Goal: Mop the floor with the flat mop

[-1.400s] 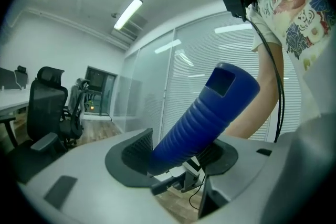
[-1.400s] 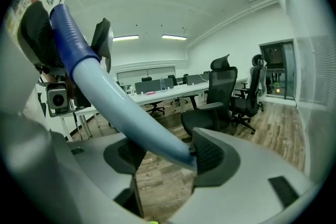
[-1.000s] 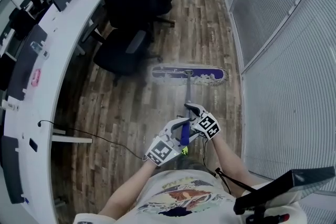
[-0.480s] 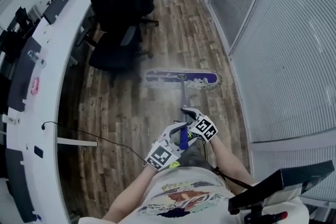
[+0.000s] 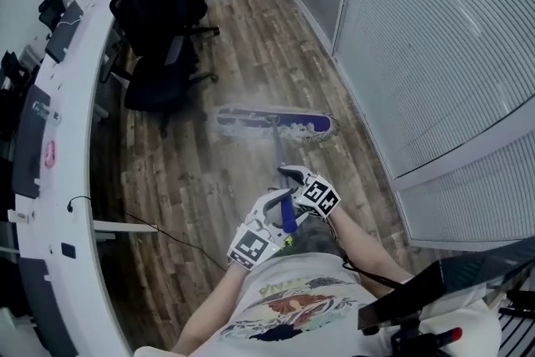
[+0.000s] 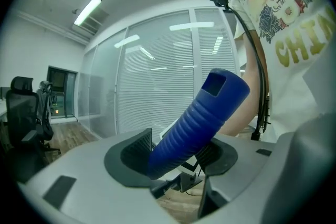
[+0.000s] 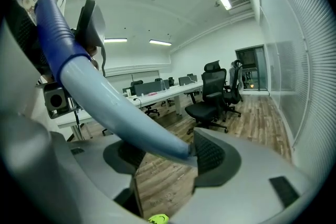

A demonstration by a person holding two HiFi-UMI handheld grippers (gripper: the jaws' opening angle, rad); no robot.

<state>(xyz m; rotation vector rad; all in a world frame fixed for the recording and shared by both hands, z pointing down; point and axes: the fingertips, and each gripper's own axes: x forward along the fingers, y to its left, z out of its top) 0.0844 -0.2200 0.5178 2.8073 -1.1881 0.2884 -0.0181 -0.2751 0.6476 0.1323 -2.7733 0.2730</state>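
Held low before the person's chest, the left tool (image 5: pixel 276 205) clamps the blue ribbed grip (image 6: pixel 197 123) of the flat mop (image 5: pixel 274 123) and the right tool (image 5: pixel 294 176) clamps the pale shaft (image 7: pixel 121 107) just ahead, the mop's head lying flat on the wood floor (image 5: pixel 242 54) farther ahead, with the tabletop (image 5: pixel 63 109) and black chairs (image 5: pixel 157 75) to their left.

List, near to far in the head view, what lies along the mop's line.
Left gripper on the blue grip → right gripper on the pole → mop head → black chairs.
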